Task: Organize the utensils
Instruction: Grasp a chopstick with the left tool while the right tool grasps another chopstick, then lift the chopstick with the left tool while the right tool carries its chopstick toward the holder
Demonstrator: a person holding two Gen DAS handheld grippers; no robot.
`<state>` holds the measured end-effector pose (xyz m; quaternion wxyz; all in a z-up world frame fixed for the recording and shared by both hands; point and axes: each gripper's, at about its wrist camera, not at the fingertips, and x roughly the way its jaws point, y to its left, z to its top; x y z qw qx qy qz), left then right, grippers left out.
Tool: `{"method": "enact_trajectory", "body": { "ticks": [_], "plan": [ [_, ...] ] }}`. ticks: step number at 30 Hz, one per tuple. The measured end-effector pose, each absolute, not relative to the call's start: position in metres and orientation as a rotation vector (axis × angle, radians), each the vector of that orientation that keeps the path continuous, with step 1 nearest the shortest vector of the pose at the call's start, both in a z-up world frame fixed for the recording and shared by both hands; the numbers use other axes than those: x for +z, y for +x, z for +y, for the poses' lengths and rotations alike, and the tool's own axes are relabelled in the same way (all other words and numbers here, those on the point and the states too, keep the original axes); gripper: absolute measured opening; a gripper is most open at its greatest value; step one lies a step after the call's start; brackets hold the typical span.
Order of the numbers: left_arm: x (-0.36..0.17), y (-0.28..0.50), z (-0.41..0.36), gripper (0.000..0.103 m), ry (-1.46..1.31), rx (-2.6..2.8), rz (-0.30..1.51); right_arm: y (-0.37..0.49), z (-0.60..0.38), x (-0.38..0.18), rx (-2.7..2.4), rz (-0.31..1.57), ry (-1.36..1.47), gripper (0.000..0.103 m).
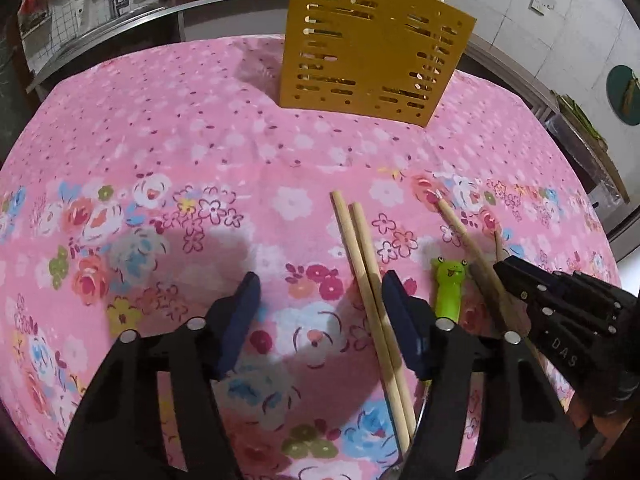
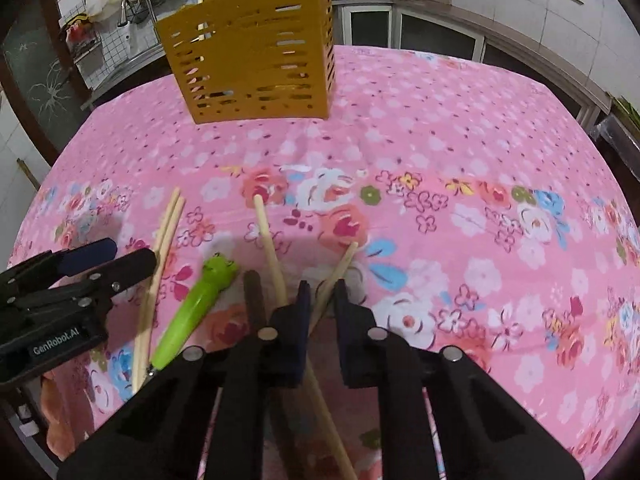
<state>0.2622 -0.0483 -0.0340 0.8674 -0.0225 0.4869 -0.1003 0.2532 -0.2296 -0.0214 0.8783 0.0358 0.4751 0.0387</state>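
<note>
The right gripper [image 2: 322, 292] pinches one chopstick [image 2: 338, 266] near the table's [image 2: 480, 140] near edge. The left gripper [image 1: 320, 292] is half open, with the chopstick pair [image 1: 360, 248] just inside its right pad, not clamped. Centre that pair before closing (they could roll apart), then carry each load to the rack [image 1: 372, 56] at the far edge.

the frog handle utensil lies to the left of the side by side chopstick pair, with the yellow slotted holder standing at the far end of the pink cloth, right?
Not quite: the left wrist view shows the frog handle utensil right of the chopstick pair, not left. The yellow slotted holder does stand at the far end of the pink cloth.
</note>
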Motion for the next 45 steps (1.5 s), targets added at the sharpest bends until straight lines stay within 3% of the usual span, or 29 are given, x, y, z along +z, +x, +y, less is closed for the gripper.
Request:
{"method": "enact_trajectory", "body": {
  "ticks": [5, 13, 19, 33, 45],
  "plan": [
    [-0.035, 0.273, -0.048, 0.040, -0.063, -0.228, 1.036, 0.265, -0.246, -0.019, 0.077, 1.000, 0.097, 0.011],
    [-0.034, 0.293, -0.054, 0.025, -0.063, -0.257, 1.067, 0.281, -0.271, -0.021, 0.058, 1.028, 0.174, 0.011],
    [-0.037, 0.303, -0.061, 0.007, -0.067, -0.302, 1.088, 0.292, -0.272, -0.023, 0.047, 1.038, 0.194, 0.011],
    [-0.011, 0.302, -0.044, 0.006, -0.108, -0.290, 1.005, 0.284, -0.286, 0.002, 0.049, 0.920, 0.219, 0.007],
    [0.034, 0.283, -0.028, 0.006, -0.124, -0.308, 0.855, 0.251, -0.287, 0.052, 0.057, 0.686, 0.218, 0.006]
  ]
}}
